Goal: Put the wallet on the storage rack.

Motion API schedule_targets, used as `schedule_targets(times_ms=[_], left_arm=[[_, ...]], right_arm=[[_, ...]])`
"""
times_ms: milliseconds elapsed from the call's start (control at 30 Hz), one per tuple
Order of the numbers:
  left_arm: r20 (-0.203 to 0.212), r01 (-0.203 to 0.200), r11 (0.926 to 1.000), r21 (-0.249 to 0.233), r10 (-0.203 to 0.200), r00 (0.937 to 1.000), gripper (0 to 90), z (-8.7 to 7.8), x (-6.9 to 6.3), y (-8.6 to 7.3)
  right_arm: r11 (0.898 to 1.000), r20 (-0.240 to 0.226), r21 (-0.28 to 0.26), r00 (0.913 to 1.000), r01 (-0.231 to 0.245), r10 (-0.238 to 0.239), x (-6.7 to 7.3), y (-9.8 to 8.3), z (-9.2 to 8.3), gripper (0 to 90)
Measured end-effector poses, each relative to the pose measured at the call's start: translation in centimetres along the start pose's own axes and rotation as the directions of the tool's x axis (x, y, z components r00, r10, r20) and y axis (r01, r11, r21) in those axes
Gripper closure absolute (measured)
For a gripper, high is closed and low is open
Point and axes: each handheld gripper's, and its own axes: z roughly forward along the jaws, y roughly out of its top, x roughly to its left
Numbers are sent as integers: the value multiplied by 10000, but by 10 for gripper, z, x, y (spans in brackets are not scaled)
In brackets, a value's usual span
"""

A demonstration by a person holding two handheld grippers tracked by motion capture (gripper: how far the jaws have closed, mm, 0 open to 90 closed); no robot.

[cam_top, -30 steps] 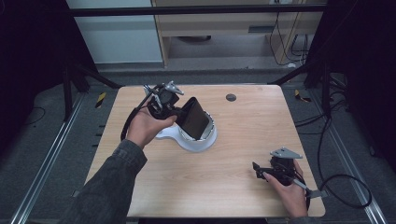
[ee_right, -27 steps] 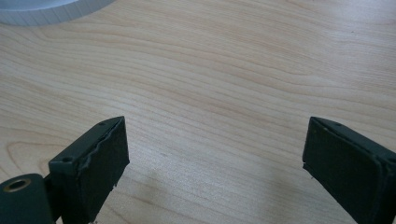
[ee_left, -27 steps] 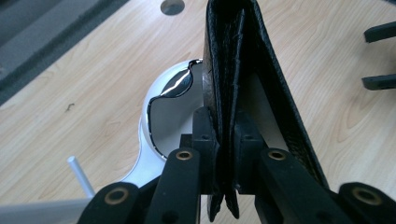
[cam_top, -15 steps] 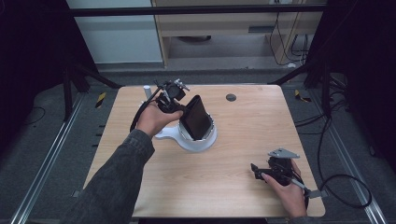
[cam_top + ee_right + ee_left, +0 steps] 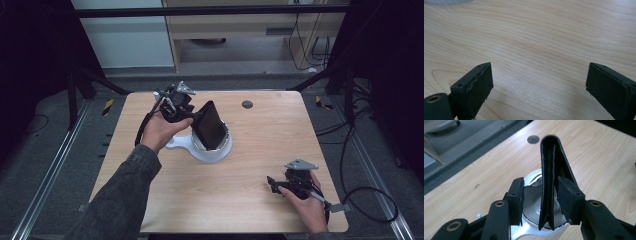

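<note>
Since the left gripper (image 5: 539,202) has just been opening its jaws around the black wallet (image 5: 550,182), which stands upright in the white pan (image 5: 207,150), perhaps leaning on one pad, the wallet may topple; the right gripper (image 5: 539,87) rests wide open, empty, on the surface (image 5: 250,180).

A light wooden bench (image 5: 260,165) with rounded corners stands on a grey carpeted floor (image 5: 60,150). Behind it a pale wooden cabinet (image 5: 235,30) adjoins a white panel (image 5: 125,42). Black cables (image 5: 365,200) trail over the floor; the surroundings are dim.
</note>
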Motion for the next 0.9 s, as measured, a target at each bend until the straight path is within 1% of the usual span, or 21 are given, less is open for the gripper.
schedule_targets(times_ms=[67, 100, 133, 200, 300, 367, 400, 467, 500, 533, 600, 733, 767, 800, 867, 900], left_arm=[[10, 21, 9999, -169, -21, 10000, 570, -4, 0, 0], [5, 22, 9997, -224, -22, 10000, 562, -5, -1, 0], [-41, -1, 9994, -334, 0, 10000, 556, -7, -1, 1], [-37, 43, 9984, -569, -45, 10000, 524, -10, -4, 1], [27, -96, 9972, -742, 98, 9999, 476, -15, -9, 0], [53, -168, 9965, -823, 173, 9998, 409, -17, -12, -1], [39, -264, 9961, -838, 268, 9996, 369, -18, -14, -3], [-67, -349, 9955, -883, 345, 9994, 287, -19, -16, -5], [-109, -435, 9949, -910, 427, 9990, 251, -20, -17, -7], [-118, -469, 9945, -932, 460, 9989, 215, -20, -18, -9], [30, -393, 9948, -934, 398, 9992, 149, -20, -18, -13], [-108, -447, 9940, -996, 438, 9990, 95, -23, -19, -22], [17, -310, 9937, -1076, 314, 9995, 79, -24, -20, -25], [106, -279, 9934, -1111, 292, 9995, 78, -24, -21, -28], [160, -295, 9936, -1093, 314, 9994, 72, -25, -24, -33], [123, -335, 9928, -1147, 351, 9993, 72, -26, -25, -36]], right_arm=[[10000, -14, 23, 10000, 16, -16, 0, 0, 0, 76], [10000, -60, 47, 10000, -67, 67, 1, 0, 0, 76], [10000, -27, 20, 10000, 9, -9, 0, 0, 0, 76], [10000, -17, 42, 10000, 38, -38, 1, 0, 1, 77], [10000, -45, 69, 10000, 70, -70, 2, 0, 1, 77], [10000, -44, 63, 10000, 78, -78, 2, -1, 1, 78], [9999, -26, 86, 10000, 87, -87, 2, -1, 1, 78], [9999, -45, 110, 10000, 80, -80, 2, -1, 2, 78], [9999, -91, 157, 10000, -10, 12, 3, -1, 2, 78], [9998, -53, 134, 9999, 113, -113, 2, -1, 3, 78], [9999, -58, 139, 9999, 94, -93, 3, -1, 3, 76], [9997, -57, 182, 9999, 155, -154, 3, -1, 3, 74], [9997, -75, 181, 9999, 155, -154, 3, -1, 3, 74], [9996, -81, 201, 9998, 187, -186, 3, -1, 4, 73], [9996, -83, 230, 9998, 175, -173, 4, -1, 4, 72], [9996, -91, 246, 9998, 162, -160, 4, -1, 4, 72]])
